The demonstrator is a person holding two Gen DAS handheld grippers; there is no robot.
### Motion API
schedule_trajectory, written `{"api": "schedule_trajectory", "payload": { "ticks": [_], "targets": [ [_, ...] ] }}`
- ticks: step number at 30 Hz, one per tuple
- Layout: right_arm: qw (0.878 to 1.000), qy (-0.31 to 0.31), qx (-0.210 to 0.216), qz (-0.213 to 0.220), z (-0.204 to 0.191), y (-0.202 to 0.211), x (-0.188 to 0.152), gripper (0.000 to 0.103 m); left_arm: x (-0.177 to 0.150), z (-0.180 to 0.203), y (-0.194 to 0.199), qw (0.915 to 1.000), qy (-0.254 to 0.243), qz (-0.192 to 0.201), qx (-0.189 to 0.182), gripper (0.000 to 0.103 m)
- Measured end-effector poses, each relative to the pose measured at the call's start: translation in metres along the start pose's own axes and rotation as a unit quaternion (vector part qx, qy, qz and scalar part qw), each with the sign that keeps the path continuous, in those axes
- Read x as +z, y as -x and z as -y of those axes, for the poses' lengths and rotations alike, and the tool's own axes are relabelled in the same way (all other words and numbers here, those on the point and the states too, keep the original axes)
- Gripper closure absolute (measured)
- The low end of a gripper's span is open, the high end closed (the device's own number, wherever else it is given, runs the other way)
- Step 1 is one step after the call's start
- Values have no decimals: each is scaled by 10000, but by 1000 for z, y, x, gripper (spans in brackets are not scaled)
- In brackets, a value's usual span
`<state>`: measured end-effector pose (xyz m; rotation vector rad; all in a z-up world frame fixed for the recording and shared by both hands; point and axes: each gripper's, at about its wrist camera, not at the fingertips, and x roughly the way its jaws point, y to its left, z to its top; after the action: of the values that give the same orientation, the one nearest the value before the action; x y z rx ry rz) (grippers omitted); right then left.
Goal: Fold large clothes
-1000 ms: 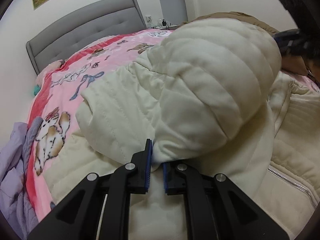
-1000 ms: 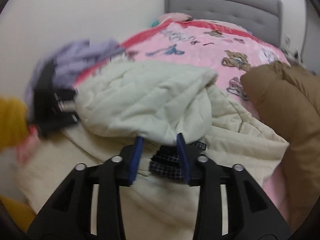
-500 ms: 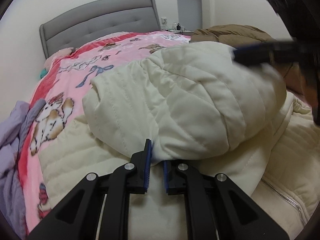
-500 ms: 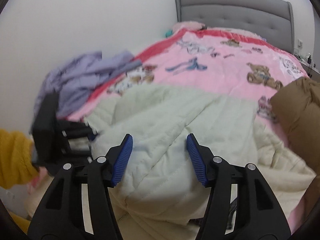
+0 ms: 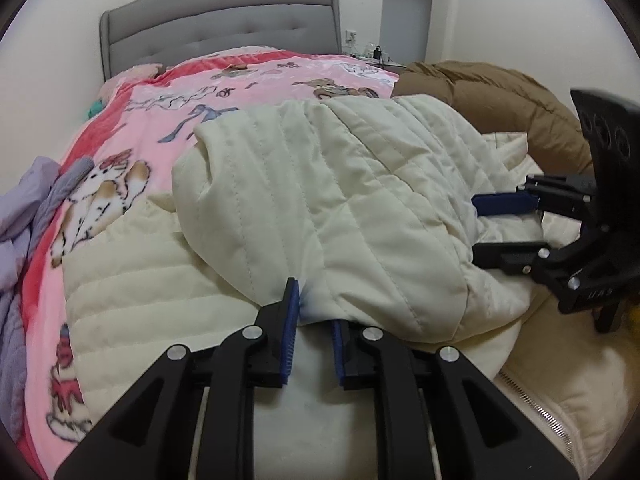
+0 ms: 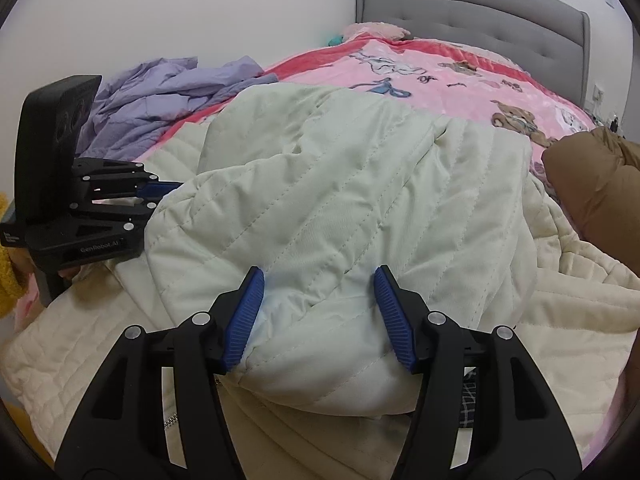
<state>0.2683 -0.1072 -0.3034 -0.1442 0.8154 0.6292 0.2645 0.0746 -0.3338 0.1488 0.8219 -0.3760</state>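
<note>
Cream quilted jacket with stitched stripes, lying on a pink blanket printed with teddy bears and blue bows. Brown puffy coat beside the jacket, lilac clothes on its other side. Grey tufted headboard. Black tongs with blue pads.

From the left wrist view, bare pink printed blanket lies open at 11 o'clock; a brown puffy coat blocks 1 o'clock, crumpled lilac fabric crowds 9 o'clock.
</note>
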Motion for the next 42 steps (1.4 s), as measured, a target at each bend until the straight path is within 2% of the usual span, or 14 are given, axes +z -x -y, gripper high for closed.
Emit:
{"api": "schedule_trajectory", "payload": {
  "ticks": [3,5,9,13,17,23,24,26,29,32,35,38,39,42],
  "targets": [
    [10000,-15,23,33,1,1,-1,48,2,-4,12,9997,257,-32,26,73],
    [10000,-23,14,29,1,1,-1,47,4,-4,34,9980,540,88,313,33],
    [10000,-41,5,-36,0,2,1,45,22,7,78,9933,653,896,312,18],
    [9989,-416,157,-133,2,13,11,29,54,22,60,9960,516,660,302,16],
    [9926,-1152,388,59,17,35,21,28,78,23,24,9984,475,186,237,17],
    [9865,-1508,-129,622,36,53,32,30,62,3,-7,9916,1202,-469,39,17],
    [9870,-1475,-244,597,37,51,32,30,53,2,-10,9903,1271,-565,51,17],
    [9901,-1290,-543,146,39,33,27,35,35,1,-13,9886,1335,-672,151,17],
    [9900,-1195,-544,-509,42,4,2,37,15,-2,-17,9850,1573,-696,91,17],
    [9876,-1490,-346,-353,49,1,-15,36,7,6,-19,9889,1371,-517,266,17],
    [9842,-1755,-118,-195,58,11,-7,36,7,1,-20,9853,1632,-423,278,16],
    [9771,-2031,34,640,82,47,9,36,7,-2,-21,9844,1692,-432,226,16],
    [9752,-2080,-37,753,90,52,14,36,8,-2,-21,9846,1679,-431,227,16],
    [9772,-1986,-371,651,124,53,25,64,9,-2,-23,9846,1675,-446,209,16]
  ]
}}
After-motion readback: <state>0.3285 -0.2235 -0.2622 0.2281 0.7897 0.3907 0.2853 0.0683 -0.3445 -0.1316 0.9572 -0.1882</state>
